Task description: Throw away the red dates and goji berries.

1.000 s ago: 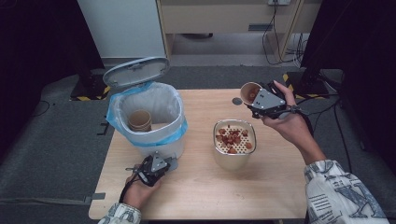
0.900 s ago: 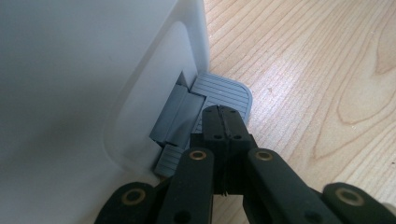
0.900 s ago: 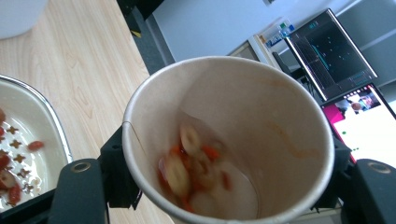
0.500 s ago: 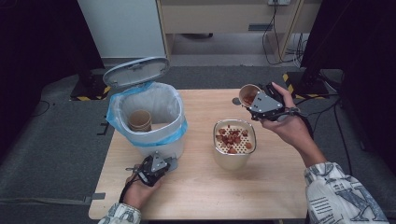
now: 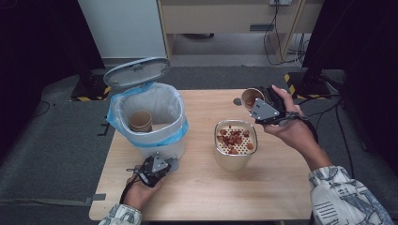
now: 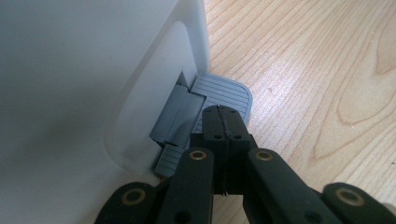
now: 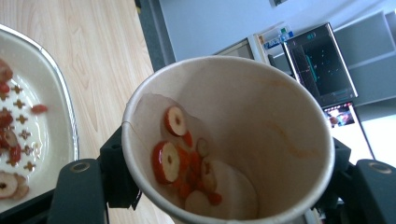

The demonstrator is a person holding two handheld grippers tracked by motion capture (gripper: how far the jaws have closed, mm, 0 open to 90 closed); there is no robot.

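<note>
Right of centre in the high view, the right tool clamps a paper cup, tilted above the strainer bowl. The right gripper view reveals red fruit slices inside the cup. At lower left, the left tool, jaws closed together, presses the bin's grey pedal, as the left gripper view shows.

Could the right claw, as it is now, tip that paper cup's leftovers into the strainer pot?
Probably yes. The right claw grips the paper cup, tilted beside the strainer pot, whose open top has nothing across it. The fruit slices appear stuck to the cup's wall, though.
</note>
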